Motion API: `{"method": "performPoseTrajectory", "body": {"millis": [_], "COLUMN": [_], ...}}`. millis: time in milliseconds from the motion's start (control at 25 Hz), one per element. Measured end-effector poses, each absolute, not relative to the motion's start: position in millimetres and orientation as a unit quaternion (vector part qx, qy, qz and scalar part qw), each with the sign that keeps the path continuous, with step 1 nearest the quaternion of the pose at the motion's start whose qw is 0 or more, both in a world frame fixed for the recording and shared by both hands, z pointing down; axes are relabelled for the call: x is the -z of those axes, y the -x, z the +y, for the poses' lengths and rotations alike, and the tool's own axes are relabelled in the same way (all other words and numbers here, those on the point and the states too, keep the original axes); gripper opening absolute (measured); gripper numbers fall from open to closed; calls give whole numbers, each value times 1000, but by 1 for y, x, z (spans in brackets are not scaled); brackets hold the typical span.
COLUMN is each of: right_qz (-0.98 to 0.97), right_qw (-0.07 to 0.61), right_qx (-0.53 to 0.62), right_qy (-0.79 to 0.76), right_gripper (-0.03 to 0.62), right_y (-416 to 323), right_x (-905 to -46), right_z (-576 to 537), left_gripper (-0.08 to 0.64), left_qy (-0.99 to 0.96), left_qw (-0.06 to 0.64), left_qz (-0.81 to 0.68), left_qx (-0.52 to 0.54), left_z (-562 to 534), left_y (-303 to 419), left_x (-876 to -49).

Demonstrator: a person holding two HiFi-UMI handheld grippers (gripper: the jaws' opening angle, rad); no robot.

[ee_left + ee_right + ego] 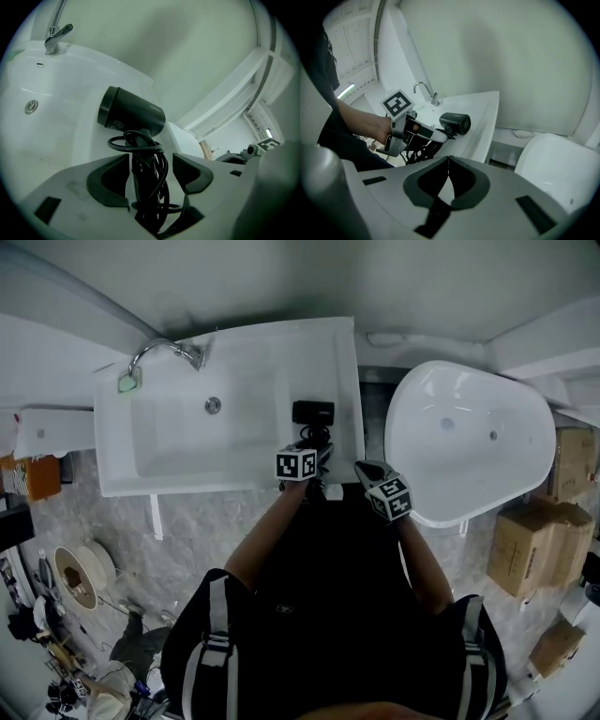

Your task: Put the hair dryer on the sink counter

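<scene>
Since the hair dryer lies on the counter, my left hand-held gripper, released around its handle, should back off gently; my right hand-held gripper is clenched, empty.

Bare sink counter beyond the hair dryer; faucet well apart, across the basin.

Floor: a grey floor with a stone pattern lies under it all.
Tub: a big white egg-shaped tub stands on the right, with two small holes in its bottom.
Boxes: brown cardboard boxes stand on the floor just beside the tub.
Reel: a round pale reel lies at the left, near dark tools and wires.
Orange box: a small orange box sits at the far left edge.
</scene>
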State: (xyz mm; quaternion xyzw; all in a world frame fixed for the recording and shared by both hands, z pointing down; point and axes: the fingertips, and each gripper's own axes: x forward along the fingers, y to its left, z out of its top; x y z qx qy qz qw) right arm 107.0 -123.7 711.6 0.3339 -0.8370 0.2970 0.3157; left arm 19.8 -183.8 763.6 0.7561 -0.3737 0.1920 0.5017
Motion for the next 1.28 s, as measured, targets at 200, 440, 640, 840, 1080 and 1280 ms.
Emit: {"method": "performPoseTrajectory", "body": {"millis": [200, 440, 640, 840, 1080, 1280], "right_qz": [-840, -850, -854, -862, -870, -878], "right_qw": [314, 304, 322, 314, 301, 291], "right_qx": [-288, -271, -253, -237, -218, -201], "right_qy": [-337, -335, -322, -319, -324, -322], "right_gripper": [58, 58, 58, 58, 58, 58], "right_y": [-105, -92, -86, -78, -72, -69], "right_x": [-711, -704, -704, -692, -672, -661], "right_z": [-122, -120, -111, -106, -100, -93], "left_gripper": [265, 265, 224, 28, 15, 15], "left_qy": [-771, -797, -839, -872, -883, -883], "left_qw": [500, 469, 402, 334, 317, 317], "left_qz": [-368, -361, -355, -338, -319, -320], "left_qx": [-141, -119, -93, -117, -133, -135], "left_z": [-176, -156, -143, -123, -94, -84], "left_y": [-10, 4, 16, 24, 32, 34], "left_x": [-743, -721, -692, -676, -668, -666]}}
